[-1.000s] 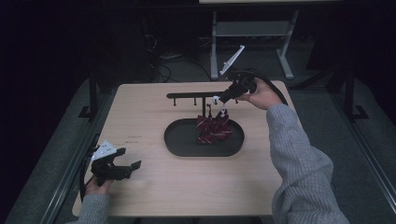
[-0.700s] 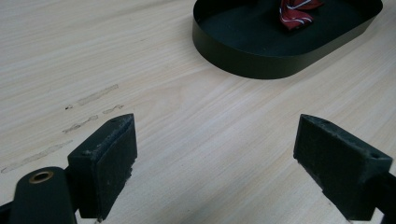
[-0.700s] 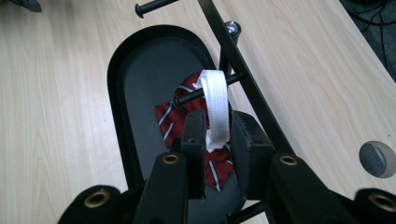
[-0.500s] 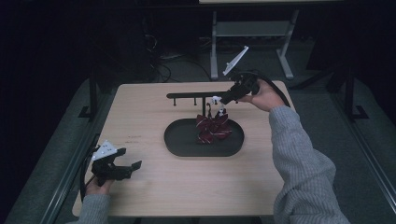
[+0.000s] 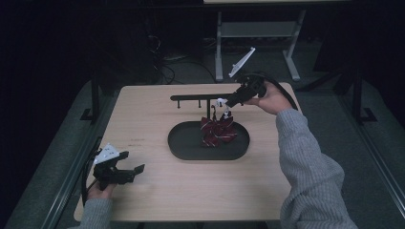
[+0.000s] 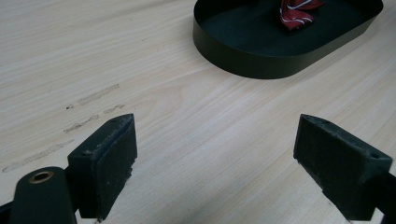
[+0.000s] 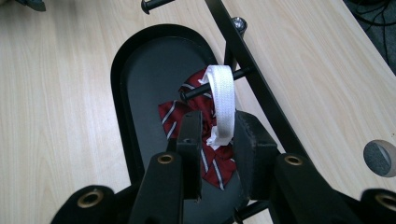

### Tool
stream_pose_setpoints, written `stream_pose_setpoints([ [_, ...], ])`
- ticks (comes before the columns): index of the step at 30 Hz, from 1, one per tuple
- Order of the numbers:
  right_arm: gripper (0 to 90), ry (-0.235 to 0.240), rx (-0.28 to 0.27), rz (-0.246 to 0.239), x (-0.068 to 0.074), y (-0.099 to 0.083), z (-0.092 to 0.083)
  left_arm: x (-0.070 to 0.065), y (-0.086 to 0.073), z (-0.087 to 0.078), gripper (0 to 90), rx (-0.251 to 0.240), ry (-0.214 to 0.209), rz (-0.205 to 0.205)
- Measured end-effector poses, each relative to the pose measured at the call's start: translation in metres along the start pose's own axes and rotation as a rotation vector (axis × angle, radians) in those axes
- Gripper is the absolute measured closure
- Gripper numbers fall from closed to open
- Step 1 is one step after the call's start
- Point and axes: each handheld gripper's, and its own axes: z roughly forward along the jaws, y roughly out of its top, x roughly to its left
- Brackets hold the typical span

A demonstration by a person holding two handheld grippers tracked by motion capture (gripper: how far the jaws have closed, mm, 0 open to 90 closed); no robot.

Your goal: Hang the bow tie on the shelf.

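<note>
The right gripper point(image 7: 215, 135) is reaching over the far right part of the table, with its jaws closing on a white strap point(image 7: 221, 105). The strap is looping over a short peg point(image 7: 212, 86) of a black rack point(image 5: 203, 98). The red striped cloth point(image 5: 217, 131) attached to the strap is hanging down into a black oval tray point(image 5: 184, 143), touching its floor.

The left gripper point(image 6: 215, 154) is resting near the front left corner of the table, in the person's left hand point(image 5: 98, 191), with its jaws standing wide apart and nothing between them. It is pointing toward the tray, which is lying well apart from it.

The table point(image 5: 143, 119) is showing a light wood-grain top with a few faint scuff marks point(image 6: 93, 95) near the left gripper. A round grey cap point(image 7: 379, 157) is sitting in the surface near the right edge.

Beyond the table, the room is lying in darkness. A grey metal stand point(image 5: 260, 31) is standing on the floor behind the table, with cables point(image 5: 167, 67) trailing beside it.
</note>
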Motion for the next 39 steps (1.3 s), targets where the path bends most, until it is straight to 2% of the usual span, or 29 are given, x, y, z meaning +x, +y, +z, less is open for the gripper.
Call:
stream_pose_setpoints([
  [26, 68.0, 0.005, -0.025, 0.011, 0.006, -0.011, -0.004, -0.001, 0.0, 0.0, 13.1, 0.0, -0.003, 0.011],
  [27, 67.4, 0.011, -0.028, 0.026, 0.006, -0.013, -0.004, -0.001, 0.0, 0.0, 13.1, -0.001, -0.003, 0.006],
  [39, 63.8, 0.015, -0.04, 0.007, 0.013, -0.016, -0.003, -0.001, 0.0, -0.001, 13.0, 0.002, -0.001, 0.008],
])
